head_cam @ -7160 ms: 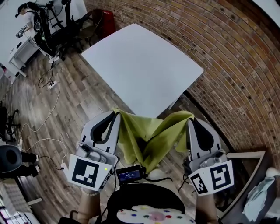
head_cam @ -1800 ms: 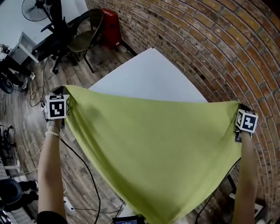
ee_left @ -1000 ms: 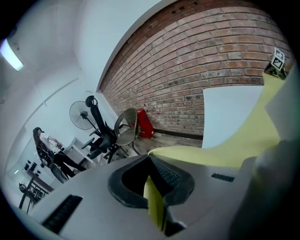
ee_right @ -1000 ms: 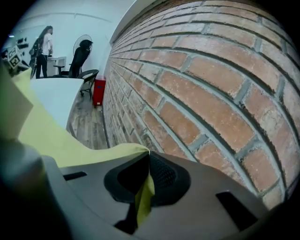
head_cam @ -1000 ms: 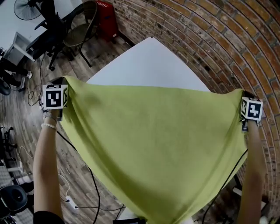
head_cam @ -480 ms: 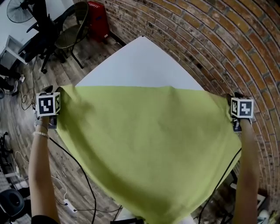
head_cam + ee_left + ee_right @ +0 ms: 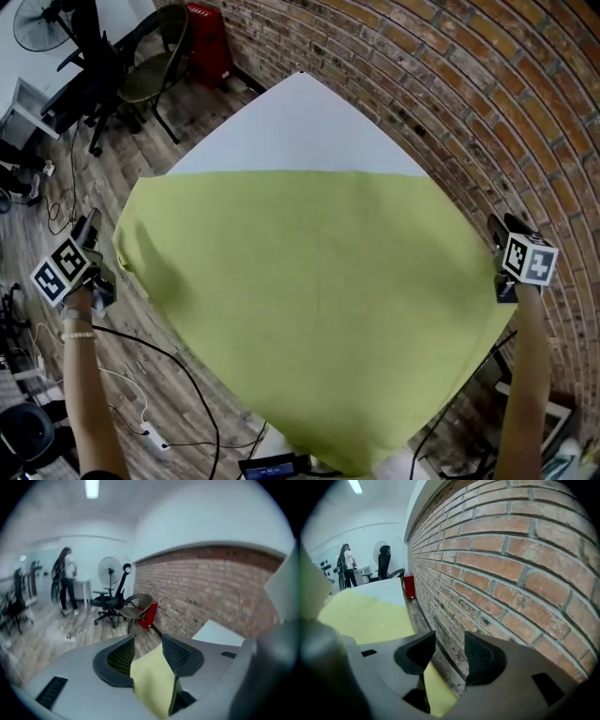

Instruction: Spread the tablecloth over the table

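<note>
Green tablecloth across most of white table

brick wall, red object, chair, fan, cables on wood floor

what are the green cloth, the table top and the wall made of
The tablecloth looks like thin fabric, matte yellow-green: it hangs limply over the edges with soft folds. The table top seems to be smooth white laminate or painted board, flat and even; which one I cannot tell. The wall is bare red-brown brick with pale mortar joints, rough and unpainted.
</note>
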